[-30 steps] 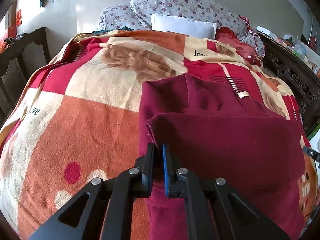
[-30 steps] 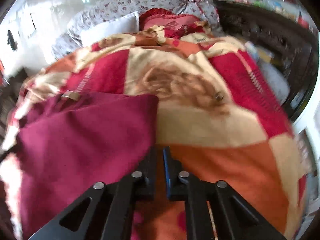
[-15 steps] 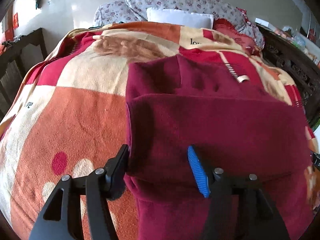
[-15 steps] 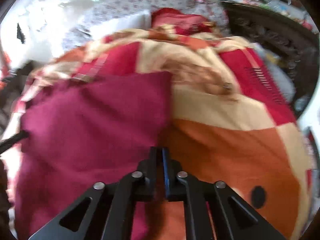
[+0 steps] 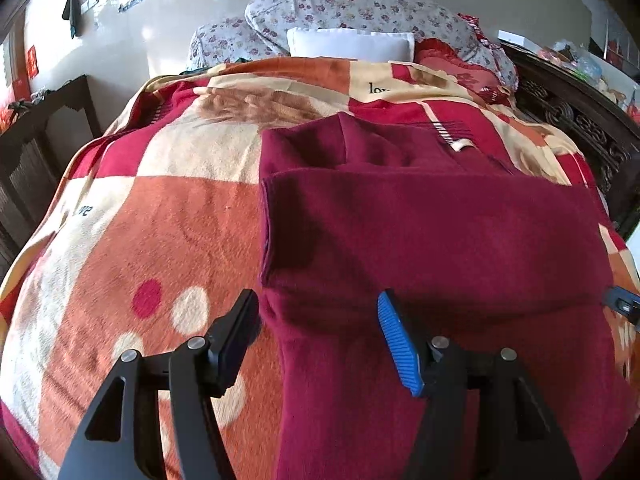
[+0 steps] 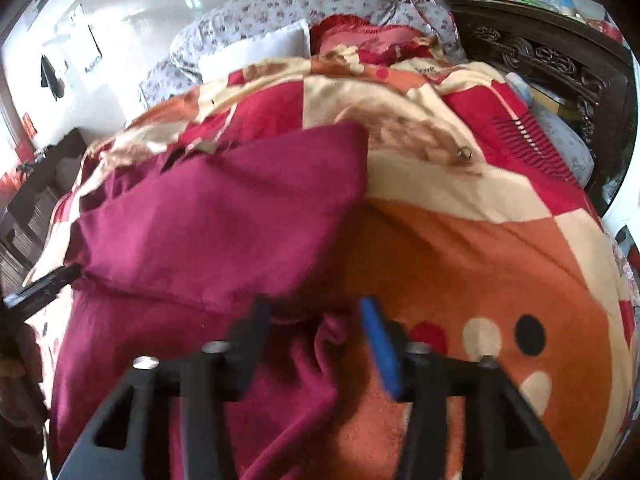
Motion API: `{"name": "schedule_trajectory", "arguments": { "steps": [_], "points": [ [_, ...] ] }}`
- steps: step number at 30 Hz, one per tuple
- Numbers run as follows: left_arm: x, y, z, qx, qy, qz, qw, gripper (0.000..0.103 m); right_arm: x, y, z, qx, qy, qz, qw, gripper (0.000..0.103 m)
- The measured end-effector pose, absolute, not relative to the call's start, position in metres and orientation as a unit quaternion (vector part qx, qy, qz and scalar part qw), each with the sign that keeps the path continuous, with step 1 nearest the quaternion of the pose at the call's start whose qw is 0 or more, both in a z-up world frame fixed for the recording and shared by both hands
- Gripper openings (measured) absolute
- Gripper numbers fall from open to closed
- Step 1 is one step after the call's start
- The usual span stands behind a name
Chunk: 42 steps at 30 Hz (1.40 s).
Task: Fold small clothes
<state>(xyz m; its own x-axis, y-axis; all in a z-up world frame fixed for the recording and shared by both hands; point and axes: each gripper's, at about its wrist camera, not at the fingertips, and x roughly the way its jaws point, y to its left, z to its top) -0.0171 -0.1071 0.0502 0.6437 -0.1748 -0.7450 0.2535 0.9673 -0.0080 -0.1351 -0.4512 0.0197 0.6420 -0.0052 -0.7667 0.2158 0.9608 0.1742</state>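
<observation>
A dark red garment (image 5: 432,240) lies on the bed, its near part folded back over itself into a flat band. It also shows in the right wrist view (image 6: 224,220). My left gripper (image 5: 316,324) is open, its jaws standing apart over the garment's near left corner, holding nothing. My right gripper (image 6: 316,324) is open over the garment's near right corner, where loose cloth bunches between the jaws; this view is blurred. The tip of the right gripper shows at the right edge of the left wrist view (image 5: 622,304).
A red, orange and cream patterned blanket (image 5: 168,216) covers the bed. Floral pillows (image 5: 360,12) and a white pillow (image 5: 352,44) lie at the head. A dark carved wooden frame (image 6: 540,60) runs along the right side. A dark chair (image 5: 44,136) stands at the left.
Both grippers opened and let go of the garment: the left one first, the right one in the last half second. The folded band now lies flat on the garment.
</observation>
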Motion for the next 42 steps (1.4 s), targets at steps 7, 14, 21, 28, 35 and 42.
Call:
{"name": "schedule_trajectory", "arguments": {
  "steps": [7, 14, 21, 28, 35, 42],
  "points": [
    [-0.047, -0.094, 0.054, 0.054, 0.399, -0.115, 0.908, 0.067, -0.139, -0.464, -0.003, 0.129, 0.428, -0.08, 0.891, 0.018],
    [-0.068, -0.085, 0.052, 0.048, 0.41, -0.114, 0.904, 0.068, -0.153, -0.459, 0.005, 0.12, 0.427, -0.098, 0.891, 0.018],
    [-0.09, -0.066, 0.041, 0.01, 0.434, -0.117, 0.893, 0.071, -0.198, -0.453, 0.019, 0.143, 0.417, -0.093, 0.893, 0.021],
    [-0.116, -0.047, 0.028, -0.021, 0.455, -0.126, 0.881, 0.071, -0.251, -0.444, 0.016, 0.172, 0.412, -0.073, 0.892, 0.06],
    [-0.138, -0.031, 0.021, -0.046, 0.471, -0.131, 0.871, 0.072, -0.283, -0.433, 0.005, 0.202, 0.413, -0.048, 0.887, 0.061],
    [-0.152, -0.038, 0.016, -0.021, 0.474, -0.134, 0.87, 0.072, -0.279, -0.42, 0.008, 0.194, 0.415, -0.038, 0.888, 0.062]
  ]
}}
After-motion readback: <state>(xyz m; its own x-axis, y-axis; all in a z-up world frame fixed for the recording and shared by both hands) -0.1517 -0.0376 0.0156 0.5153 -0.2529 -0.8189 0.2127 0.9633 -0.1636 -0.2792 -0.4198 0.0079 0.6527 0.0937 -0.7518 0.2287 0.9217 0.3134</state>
